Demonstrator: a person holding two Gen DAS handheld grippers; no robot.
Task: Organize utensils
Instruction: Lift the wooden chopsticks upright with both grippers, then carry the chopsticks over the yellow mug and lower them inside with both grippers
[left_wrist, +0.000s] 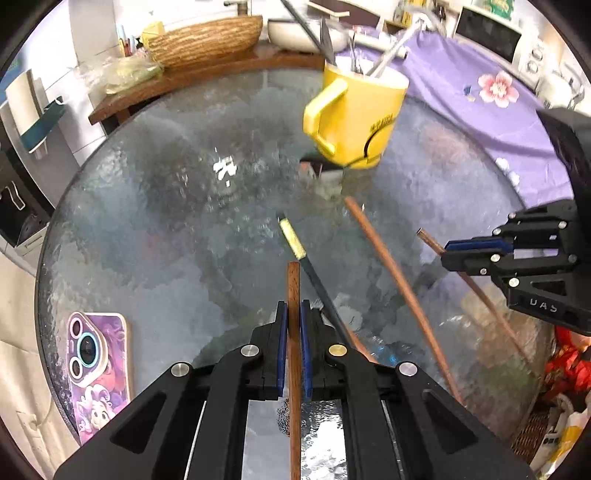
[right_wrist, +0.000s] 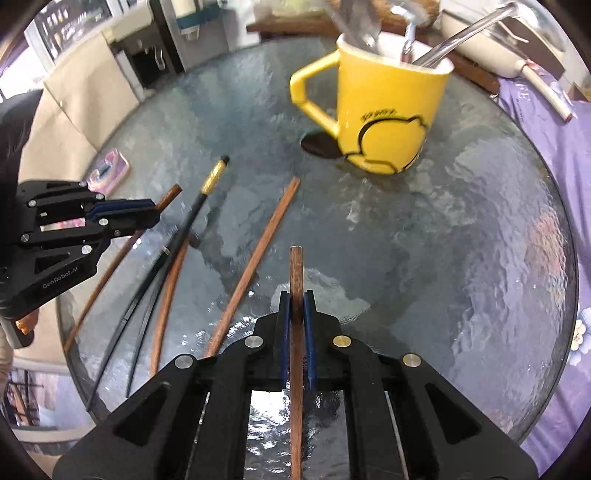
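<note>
My left gripper (left_wrist: 294, 307) is shut on a brown wooden chopstick (left_wrist: 294, 284) that sticks out past the blue pads. My right gripper (right_wrist: 296, 295) is likewise shut on another brown chopstick (right_wrist: 296, 269). A yellow mug (right_wrist: 384, 107) stands upright on the round glass table (right_wrist: 480, 229), with metal utensils and a clear straw in it. It also appears ahead in the left view, the mug (left_wrist: 354, 114). On the glass lie a brown chopstick (right_wrist: 258, 254), a second brown one (right_wrist: 168, 291) and black chopsticks with a gold band (right_wrist: 216, 177). Each view shows the other gripper, the right (left_wrist: 447, 254) and the left (right_wrist: 153, 213).
A phone in a purple cartoon case (left_wrist: 98, 369) lies near the table's left edge. Behind the mug are a wooden board with a wicker basket (left_wrist: 207, 37) and a white bowl (left_wrist: 291, 33). A purple flowered cloth (left_wrist: 480, 92) covers the surface to the right.
</note>
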